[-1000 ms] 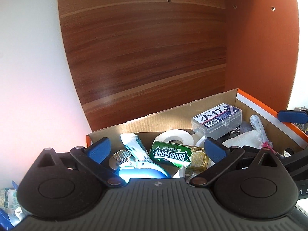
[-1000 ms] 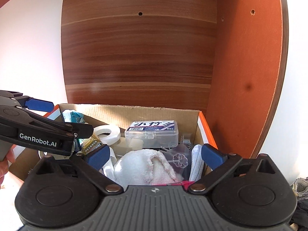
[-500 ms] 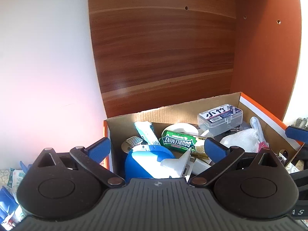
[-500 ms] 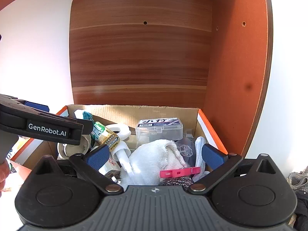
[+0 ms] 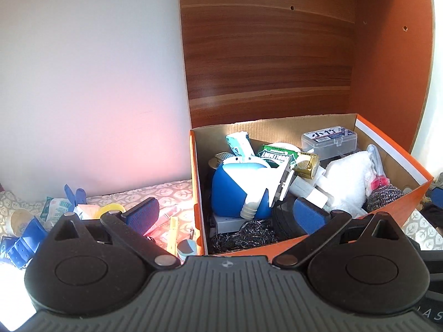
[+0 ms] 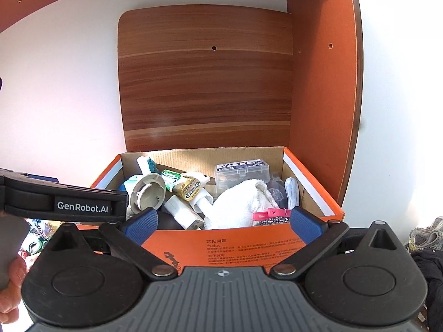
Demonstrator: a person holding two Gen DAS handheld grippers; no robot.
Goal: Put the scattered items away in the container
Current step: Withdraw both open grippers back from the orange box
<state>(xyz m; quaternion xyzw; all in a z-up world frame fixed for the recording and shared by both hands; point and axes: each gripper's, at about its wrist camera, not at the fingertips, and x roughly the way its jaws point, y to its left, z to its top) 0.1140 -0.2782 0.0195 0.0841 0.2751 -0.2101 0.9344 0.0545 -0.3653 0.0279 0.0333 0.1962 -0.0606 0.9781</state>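
An orange cardboard box (image 5: 393, 204) (image 6: 249, 246) stands against a wooden panel and is packed with items: a blue and white bottle (image 5: 235, 185), a green gum pack (image 5: 277, 155), a clear plastic case (image 5: 329, 139) (image 6: 242, 173), a white towel (image 5: 346, 182) (image 6: 241, 202) and steel scourers (image 5: 243, 235). My left gripper (image 5: 225, 214) is open and empty, just in front of the box's near left corner. My right gripper (image 6: 223, 222) is open and empty, in front of the box's near wall.
Loose items lie on the patterned cloth left of the box: blue straps (image 5: 25, 238), a yellow tape ring (image 5: 110, 209), wrapped packets (image 5: 58, 204), a yellow stick (image 5: 173, 232). The left gripper's body (image 6: 63, 203) crosses the right wrist view. Dark clothing (image 6: 426, 271) lies at right.
Both grippers have drawn back and up out of the box. The blue and white bottle now lies in the box, clear of my left gripper. More of the cloth and scattered items shows.
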